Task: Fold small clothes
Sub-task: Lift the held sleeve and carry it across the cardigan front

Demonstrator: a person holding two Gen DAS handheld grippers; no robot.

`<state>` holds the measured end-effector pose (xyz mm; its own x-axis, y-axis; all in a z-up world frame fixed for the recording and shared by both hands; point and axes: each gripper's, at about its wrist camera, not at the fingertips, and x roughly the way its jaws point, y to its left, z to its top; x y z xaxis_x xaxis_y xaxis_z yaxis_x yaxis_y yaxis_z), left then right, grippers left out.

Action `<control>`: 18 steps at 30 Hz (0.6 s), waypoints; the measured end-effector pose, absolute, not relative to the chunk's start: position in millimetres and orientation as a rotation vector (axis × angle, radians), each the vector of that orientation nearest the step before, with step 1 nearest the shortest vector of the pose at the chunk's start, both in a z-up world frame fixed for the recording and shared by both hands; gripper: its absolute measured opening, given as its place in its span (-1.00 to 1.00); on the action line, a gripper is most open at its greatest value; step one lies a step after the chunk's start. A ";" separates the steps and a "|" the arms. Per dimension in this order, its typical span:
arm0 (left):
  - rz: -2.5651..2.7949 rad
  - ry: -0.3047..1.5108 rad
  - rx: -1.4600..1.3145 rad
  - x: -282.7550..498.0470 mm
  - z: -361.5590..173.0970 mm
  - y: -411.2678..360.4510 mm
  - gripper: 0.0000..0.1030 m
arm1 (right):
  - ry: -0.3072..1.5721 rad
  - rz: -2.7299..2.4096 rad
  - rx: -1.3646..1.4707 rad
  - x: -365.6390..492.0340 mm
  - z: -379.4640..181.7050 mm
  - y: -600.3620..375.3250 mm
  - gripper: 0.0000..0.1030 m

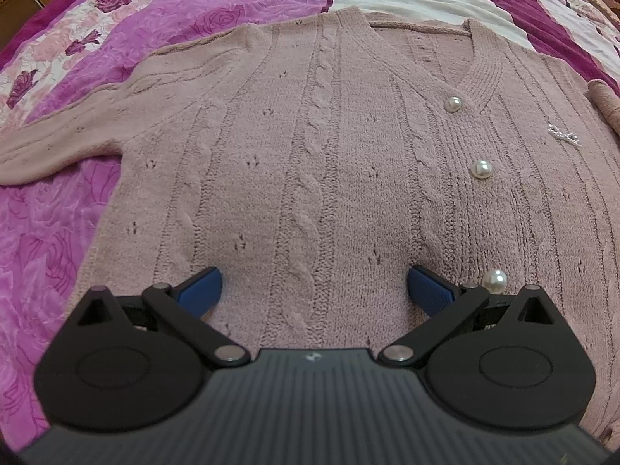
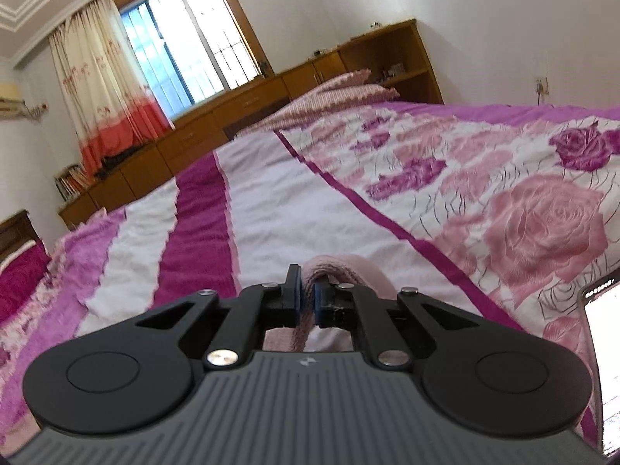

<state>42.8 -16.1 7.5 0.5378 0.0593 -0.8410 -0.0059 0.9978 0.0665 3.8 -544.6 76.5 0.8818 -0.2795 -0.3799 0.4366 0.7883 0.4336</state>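
Left claw (image 1: 314, 290) released, blue pads (image 1: 201, 290) spread wide and resting on the lower front of the cardigan (image 1: 310, 135), nothing pinched. Cardigan lies face up and flat on the bed (image 1: 58, 232), left sleeve (image 1: 50, 151) stretched out sideways, pearl buttons (image 1: 481, 169) down the placket, a small sparkly bow pin (image 1: 564, 136) near the right chest. Far right edge shows a rolled bit of pink knit (image 1: 604, 104), probably the other sleeve lifting.

Right claw (image 2: 308, 302) clenched on a strip of pink knit (image 2: 310, 271), looks like cuff or sleeve end, fabric looping over the fingers and hanging below. Step in hand: first fold, right sleeve picked up to carry across the body while the left claw pins the front. Next move calls for bringing that sleeve over the chest and laying it flat, keeping the body from dragging; then same for the left sleeve.

Bed cover is purple, white and pink with rose print. Room: curtained window (image 2: 193, 38) at left, wooden cabinets (image 2: 240, 116) along the wall, folded pink blanket (image 2: 341, 89) at the far end of the bed, lit phone screen (image 2: 604, 368) at far right
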 end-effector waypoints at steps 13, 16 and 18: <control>0.027 0.991 0.057 41.4 6.2 -14.7 1.00 | 0.240 -0.291 0.525 -2.3 125.1 -504.0 -0.88; 0.022 0.992 0.057 41.7 6.4 -14.0 1.00 | 0.228 -0.258 0.520 -1.1 137.2 -486.0 -0.88; 0.021 0.994 0.055 42.3 6.6 -13.4 1.00 | 0.220 -0.237 0.520 -1.1 145.6 -474.4 -0.88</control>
<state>42.3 -13.4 6.6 0.5450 0.0426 -0.8373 0.0077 0.9984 0.0557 -1.1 -474.4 145.6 0.9493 -0.1668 -0.2665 0.2779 0.8416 0.4630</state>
